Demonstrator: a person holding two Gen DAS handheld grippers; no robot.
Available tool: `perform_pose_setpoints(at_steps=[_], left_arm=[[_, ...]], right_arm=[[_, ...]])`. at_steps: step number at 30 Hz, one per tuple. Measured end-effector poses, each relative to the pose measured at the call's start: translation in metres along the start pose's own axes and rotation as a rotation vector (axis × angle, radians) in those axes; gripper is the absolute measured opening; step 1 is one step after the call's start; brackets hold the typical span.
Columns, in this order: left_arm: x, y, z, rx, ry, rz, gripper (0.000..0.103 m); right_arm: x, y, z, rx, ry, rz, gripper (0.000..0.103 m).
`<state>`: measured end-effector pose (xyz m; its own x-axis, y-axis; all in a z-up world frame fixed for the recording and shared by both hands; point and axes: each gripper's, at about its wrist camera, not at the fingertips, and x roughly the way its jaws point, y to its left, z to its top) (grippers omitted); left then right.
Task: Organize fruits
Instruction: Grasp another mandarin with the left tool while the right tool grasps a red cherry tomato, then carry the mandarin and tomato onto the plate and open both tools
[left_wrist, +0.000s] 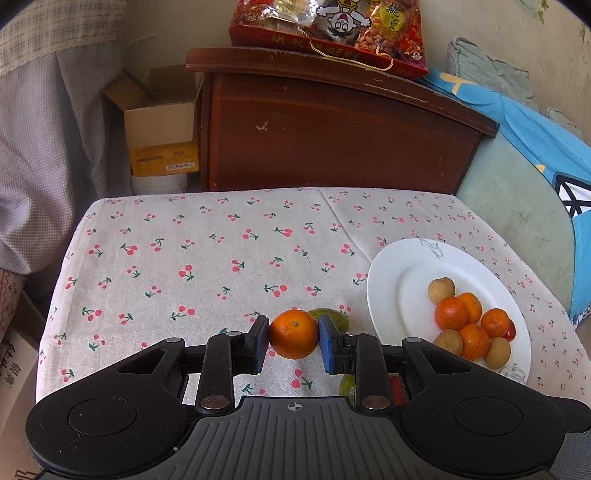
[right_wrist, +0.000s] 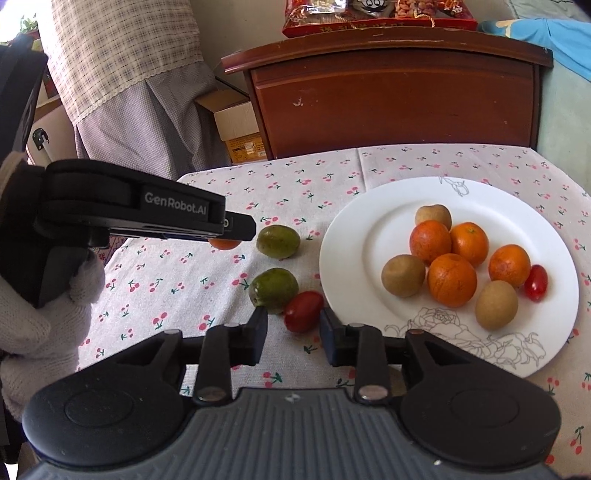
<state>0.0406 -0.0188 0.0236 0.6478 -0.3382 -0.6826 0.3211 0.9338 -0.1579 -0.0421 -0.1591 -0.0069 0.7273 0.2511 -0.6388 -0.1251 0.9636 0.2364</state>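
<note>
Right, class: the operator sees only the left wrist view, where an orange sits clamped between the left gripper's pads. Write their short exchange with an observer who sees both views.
Operator: What is hiding behind my orange?
Observer: A far green fruit and a near green fruit lie whole on the tablecloth, apart from each other.
Operator: And the red patch low under the left gripper?
Observer: That is a cherry tomato, lying on the cloth just ahead of the open right gripper, not gripped.
</note>
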Motion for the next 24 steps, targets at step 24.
perform_pose_setpoints(at_steps=[24], left_arm=[[-0.007,-0.005,0.013,-0.009,-0.042,-0.016,0.026]], right_arm=[[-0.023,-0.004,0.02,-0.044,-0.09,0.006,0.019]])
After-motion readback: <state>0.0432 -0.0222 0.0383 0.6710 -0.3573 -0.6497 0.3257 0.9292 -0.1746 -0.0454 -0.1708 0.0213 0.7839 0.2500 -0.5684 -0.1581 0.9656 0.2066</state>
